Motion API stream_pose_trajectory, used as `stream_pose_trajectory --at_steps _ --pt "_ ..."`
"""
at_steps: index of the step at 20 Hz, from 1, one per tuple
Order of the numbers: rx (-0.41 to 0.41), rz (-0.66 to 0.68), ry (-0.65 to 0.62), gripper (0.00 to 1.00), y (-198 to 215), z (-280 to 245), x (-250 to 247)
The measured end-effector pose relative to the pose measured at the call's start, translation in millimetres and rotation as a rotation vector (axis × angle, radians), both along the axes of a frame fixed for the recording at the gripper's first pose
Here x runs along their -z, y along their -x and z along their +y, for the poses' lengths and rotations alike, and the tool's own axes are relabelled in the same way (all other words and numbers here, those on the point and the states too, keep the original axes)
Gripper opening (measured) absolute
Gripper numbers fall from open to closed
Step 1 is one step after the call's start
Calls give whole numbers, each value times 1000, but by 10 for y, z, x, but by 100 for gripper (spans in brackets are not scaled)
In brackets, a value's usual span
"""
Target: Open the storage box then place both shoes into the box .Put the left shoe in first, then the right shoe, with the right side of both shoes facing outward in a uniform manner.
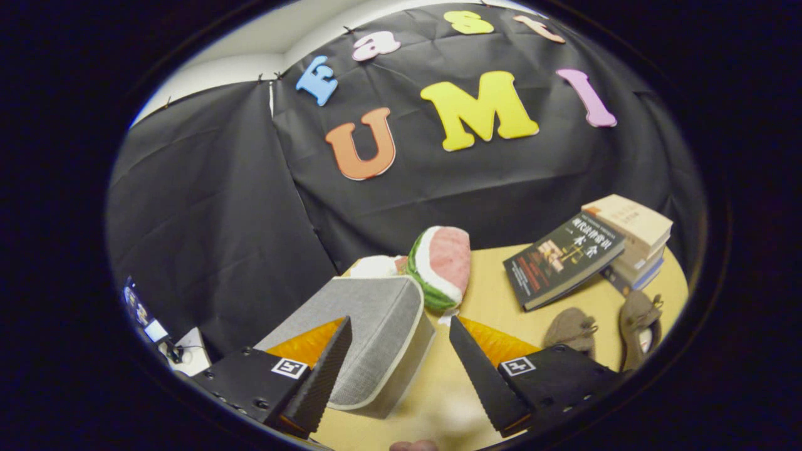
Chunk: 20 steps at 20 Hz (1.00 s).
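A grey fabric storage box (369, 332) with its lid down sits on the yellow table (489, 282), just ahead of my left finger, which overlaps its near corner. My gripper (401, 351) is open, with nothing between the fingers. Two brown shoes lie beyond my right finger: one (571, 328) close to the finger, the other (639, 326) further right, showing its opening.
A watermelon-slice plush (442, 266) stands right behind the box, with a pale object (376, 266) beside it. A dark book (561, 257) leans on a stack of books (636, 241) at the table's far right. A screen and cables (153, 329) lie off the table at left.
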<state>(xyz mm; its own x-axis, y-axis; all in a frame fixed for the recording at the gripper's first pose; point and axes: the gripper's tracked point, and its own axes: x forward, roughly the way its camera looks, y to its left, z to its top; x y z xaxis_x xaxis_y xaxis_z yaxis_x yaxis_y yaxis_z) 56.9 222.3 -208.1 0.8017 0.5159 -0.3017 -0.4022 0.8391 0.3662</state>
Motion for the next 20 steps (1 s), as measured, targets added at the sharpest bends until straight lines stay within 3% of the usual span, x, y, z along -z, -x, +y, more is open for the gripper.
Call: stream_pose_trajectory --at_steps 11,16,20 --pt "-71 180 -215 96 31 410 617" --pt "-132 260 -354 96 73 621 673" --pt "-153 294 -390 96 107 659 679"
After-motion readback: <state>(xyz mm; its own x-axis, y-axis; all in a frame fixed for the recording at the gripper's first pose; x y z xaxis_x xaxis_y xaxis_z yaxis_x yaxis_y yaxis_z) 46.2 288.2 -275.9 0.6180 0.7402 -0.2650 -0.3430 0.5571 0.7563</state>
